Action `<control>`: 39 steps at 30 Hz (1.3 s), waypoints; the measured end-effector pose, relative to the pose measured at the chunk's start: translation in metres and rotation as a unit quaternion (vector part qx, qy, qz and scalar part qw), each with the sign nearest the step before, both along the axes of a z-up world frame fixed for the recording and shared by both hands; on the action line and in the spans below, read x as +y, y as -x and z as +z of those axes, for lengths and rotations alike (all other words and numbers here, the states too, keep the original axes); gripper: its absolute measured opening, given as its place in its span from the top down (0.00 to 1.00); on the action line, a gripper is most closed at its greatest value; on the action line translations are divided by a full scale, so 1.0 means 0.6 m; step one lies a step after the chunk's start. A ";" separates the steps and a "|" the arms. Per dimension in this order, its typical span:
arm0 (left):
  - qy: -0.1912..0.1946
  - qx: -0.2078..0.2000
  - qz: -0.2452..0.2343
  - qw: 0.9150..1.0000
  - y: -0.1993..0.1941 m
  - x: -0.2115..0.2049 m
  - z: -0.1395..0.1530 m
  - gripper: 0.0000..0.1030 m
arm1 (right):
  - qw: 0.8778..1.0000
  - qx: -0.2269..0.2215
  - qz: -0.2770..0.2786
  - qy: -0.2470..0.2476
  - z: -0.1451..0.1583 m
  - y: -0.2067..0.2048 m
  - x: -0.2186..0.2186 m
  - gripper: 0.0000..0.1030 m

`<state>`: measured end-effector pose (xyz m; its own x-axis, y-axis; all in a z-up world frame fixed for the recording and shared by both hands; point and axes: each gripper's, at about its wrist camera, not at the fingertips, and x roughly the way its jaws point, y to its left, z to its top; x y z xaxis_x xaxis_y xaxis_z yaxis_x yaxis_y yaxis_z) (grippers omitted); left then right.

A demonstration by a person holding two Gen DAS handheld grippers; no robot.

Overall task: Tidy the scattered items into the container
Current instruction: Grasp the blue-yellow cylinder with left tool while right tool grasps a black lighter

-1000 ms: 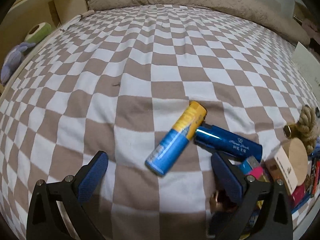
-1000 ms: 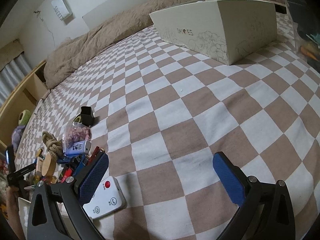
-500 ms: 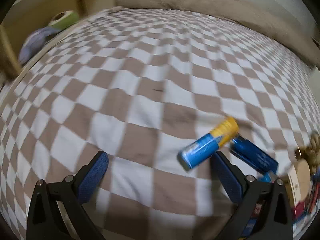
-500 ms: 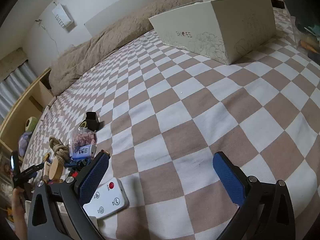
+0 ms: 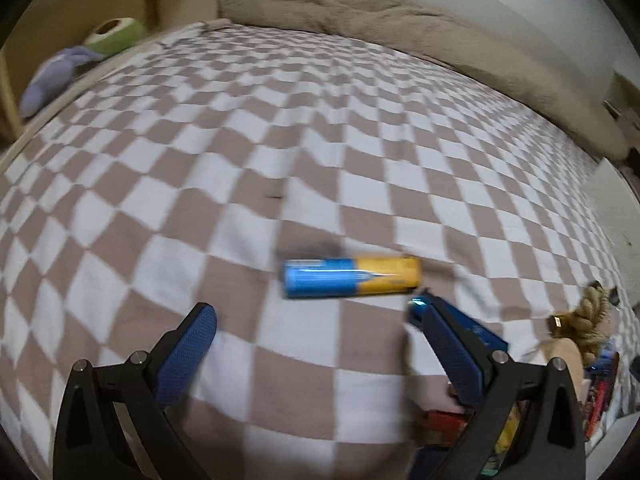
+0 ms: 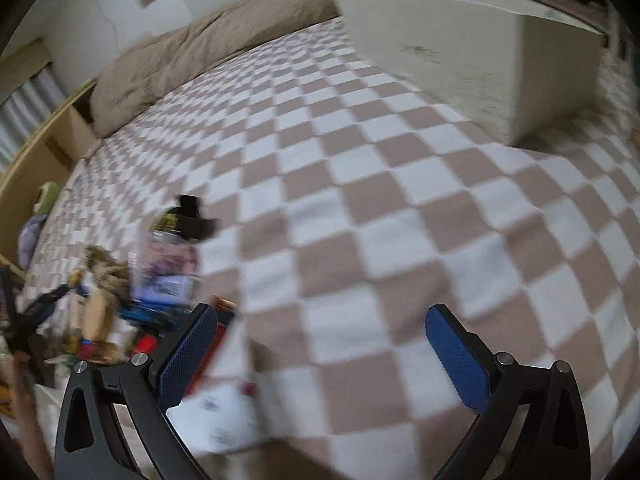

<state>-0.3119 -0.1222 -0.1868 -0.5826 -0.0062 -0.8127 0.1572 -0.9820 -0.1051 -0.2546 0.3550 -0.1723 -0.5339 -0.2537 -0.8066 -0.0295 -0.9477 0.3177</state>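
Note:
A blue and yellow tube (image 5: 352, 278) lies sideways on the checkered bedspread (image 5: 248, 168), just ahead of my open left gripper (image 5: 316, 344). A dark blue tube (image 5: 476, 328) sits partly behind its right finger. Rope (image 5: 592, 316) and other small items pile up at the right edge. In the right wrist view, my open right gripper (image 6: 320, 344) hovers over the bedspread (image 6: 400, 216). A white remote (image 6: 224, 420) lies under its left finger. A cluttered pile with a plastic pouch (image 6: 168, 276), rope (image 6: 106, 270) and a black clip (image 6: 192, 220) lies left. The white shoebox (image 6: 472, 64) stands far right.
A brown blanket (image 5: 400, 20) is bunched along the far side of the bed. A wooden shelf (image 5: 80, 8) with a green toy (image 5: 114, 34) and a purple plush (image 5: 52, 76) stands at the left. The other gripper (image 6: 36, 312) shows at the far left of the right wrist view.
The left view has swung so the blue and yellow tube now lies crosswise and closer to centre. The right gripper has moved nearer the pile and remote; the shoebox has shifted right. Both views blur.

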 end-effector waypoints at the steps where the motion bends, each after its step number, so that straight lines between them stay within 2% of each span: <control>1: 0.003 -0.003 -0.005 1.000 0.005 0.004 -0.003 0.00 | 1.000 0.000 0.007 0.002 0.006 0.008 -0.007 0.00; 4: 0.013 -0.006 -0.012 1.000 0.016 0.011 -0.010 0.00 | 1.000 -0.004 0.030 0.005 0.029 0.039 -0.034 0.00; 7: 0.011 -0.005 -0.026 1.000 0.025 0.013 -0.010 0.00 | 0.998 -0.022 0.051 0.030 0.040 0.072 -0.057 0.00; 16: -0.003 -0.009 -0.065 0.998 0.042 0.022 -0.012 0.00 | 0.989 -0.097 0.061 0.095 0.034 0.146 -0.115 0.01; 21: -0.007 -0.007 -0.070 0.998 0.050 0.023 -0.013 0.00 | 0.982 -0.140 0.050 0.117 0.016 0.165 -0.131 0.22; 26: -0.023 0.003 -0.070 0.997 0.052 0.017 -0.012 0.01 | 0.984 -0.151 0.032 0.092 -0.005 0.173 -0.133 0.30; 28: -0.031 0.008 -0.070 0.997 0.048 0.015 -0.012 0.01 | 0.984 -0.151 0.026 0.090 -0.011 0.174 -0.128 0.40; 30: -0.041 0.013 -0.077 0.996 0.042 0.014 -0.010 0.00 | 0.986 -0.140 0.031 0.087 -0.010 0.171 -0.126 0.60; 33: -0.054 0.017 -0.090 0.994 0.033 0.017 -0.008 0.01 | 0.986 -0.131 0.046 0.093 0.001 0.165 -0.118 0.76; 37: -0.030 0.009 -0.091 0.995 0.035 0.029 -0.009 0.01 | 0.989 -0.107 0.069 0.074 0.027 0.139 -0.108 0.76; 39: -0.020 0.005 -0.085 0.996 0.038 0.030 -0.011 0.05 | 0.989 -0.100 0.074 0.079 0.038 0.125 -0.104 0.76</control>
<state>-0.3347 -0.1042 -0.1933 -0.5809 0.1257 -0.8042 -0.0130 -0.9893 -0.1453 -0.3294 0.2924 -0.1497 -0.3154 -0.4495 -0.8358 0.0292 -0.8849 0.4648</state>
